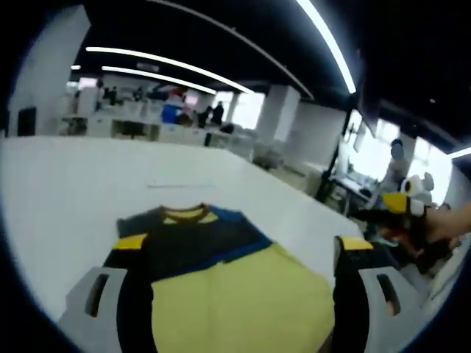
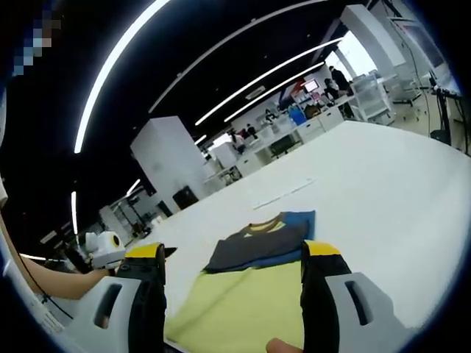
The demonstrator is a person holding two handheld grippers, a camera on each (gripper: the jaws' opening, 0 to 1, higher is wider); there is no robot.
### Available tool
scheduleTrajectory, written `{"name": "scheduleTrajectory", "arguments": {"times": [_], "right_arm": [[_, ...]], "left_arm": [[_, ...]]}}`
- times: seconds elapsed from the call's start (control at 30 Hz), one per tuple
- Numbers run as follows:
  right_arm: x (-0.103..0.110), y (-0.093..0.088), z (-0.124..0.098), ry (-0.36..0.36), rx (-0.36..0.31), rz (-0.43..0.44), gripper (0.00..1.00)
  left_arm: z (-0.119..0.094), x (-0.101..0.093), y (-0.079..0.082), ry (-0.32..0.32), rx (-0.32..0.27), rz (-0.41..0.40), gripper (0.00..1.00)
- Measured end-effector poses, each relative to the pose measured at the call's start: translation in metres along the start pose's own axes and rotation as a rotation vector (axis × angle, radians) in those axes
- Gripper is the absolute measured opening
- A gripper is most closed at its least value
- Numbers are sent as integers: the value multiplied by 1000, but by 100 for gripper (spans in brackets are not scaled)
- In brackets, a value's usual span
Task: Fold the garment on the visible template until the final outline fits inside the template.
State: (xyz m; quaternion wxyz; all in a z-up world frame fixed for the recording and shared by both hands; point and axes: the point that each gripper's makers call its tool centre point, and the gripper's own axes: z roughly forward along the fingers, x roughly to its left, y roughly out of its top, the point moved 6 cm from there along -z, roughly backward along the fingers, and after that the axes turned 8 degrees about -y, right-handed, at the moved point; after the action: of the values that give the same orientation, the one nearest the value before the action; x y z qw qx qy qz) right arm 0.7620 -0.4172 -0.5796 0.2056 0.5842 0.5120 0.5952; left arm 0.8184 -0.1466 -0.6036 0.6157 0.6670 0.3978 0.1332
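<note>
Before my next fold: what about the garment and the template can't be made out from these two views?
- Garment: near hem cut off by the bottom edge in the left gripper view; the jaws cover both side edges.
- Garment in the right gripper view: same, near part behind the jaws.
- Template outline: only a faint line on the table, too blurred to trace.
</note>
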Motion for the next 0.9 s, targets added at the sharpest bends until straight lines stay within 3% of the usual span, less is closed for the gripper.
{"name": "scheduleTrajectory", "arguments": {"times": [0.43,0.9], "right_arm": [[5,-2,-1,16,2,0,75],[10,-3,-2,37,10,-3,75]], "left_arm": [[-46,14,-6,89,10,-16,100],[-61,16,-12,139,11,-49,100]]}}
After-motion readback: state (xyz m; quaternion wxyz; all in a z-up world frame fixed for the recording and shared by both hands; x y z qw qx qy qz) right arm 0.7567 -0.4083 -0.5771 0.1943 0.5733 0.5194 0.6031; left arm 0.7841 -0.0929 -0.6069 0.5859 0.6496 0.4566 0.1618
